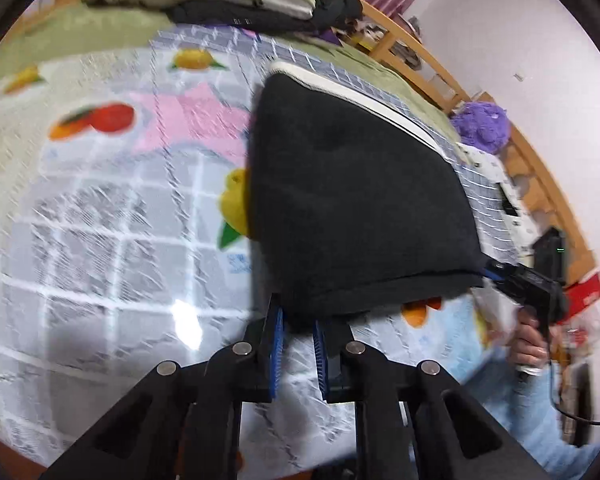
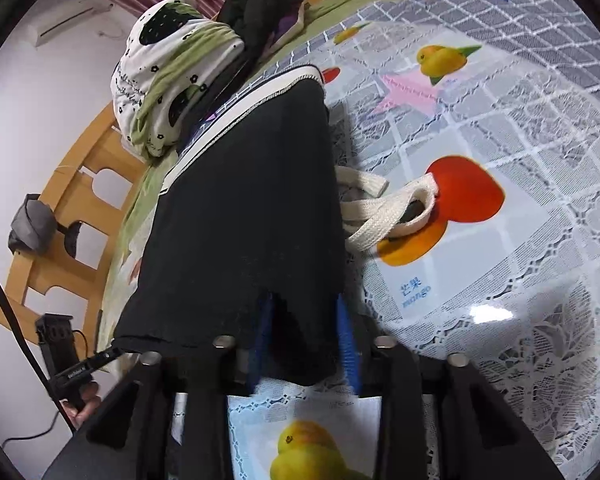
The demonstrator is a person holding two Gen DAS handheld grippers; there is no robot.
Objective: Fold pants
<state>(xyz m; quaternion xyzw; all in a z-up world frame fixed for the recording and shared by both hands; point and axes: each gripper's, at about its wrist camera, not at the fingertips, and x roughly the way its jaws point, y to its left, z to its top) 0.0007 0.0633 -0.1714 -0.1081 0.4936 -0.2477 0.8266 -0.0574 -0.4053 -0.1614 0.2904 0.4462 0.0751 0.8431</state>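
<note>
Left gripper [image 1: 298, 330] is clamping the black pants [image 1: 360, 200] hem at 6 o'clock; right gripper [image 2: 304, 320] is pinching the opposite corner above the bed [image 2: 500, 120].

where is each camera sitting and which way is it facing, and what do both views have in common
Left wrist: sits on the left gripper, facing down along it at the black pants on the fruit-print tablecloth; the person's right hand and right gripper show at right.
Right wrist: sits on the right gripper, facing down at the pants and their drawstring; the left gripper shows at lower left.
Shared: pants, tablecloth, both grippers clamping the near hem.
</note>
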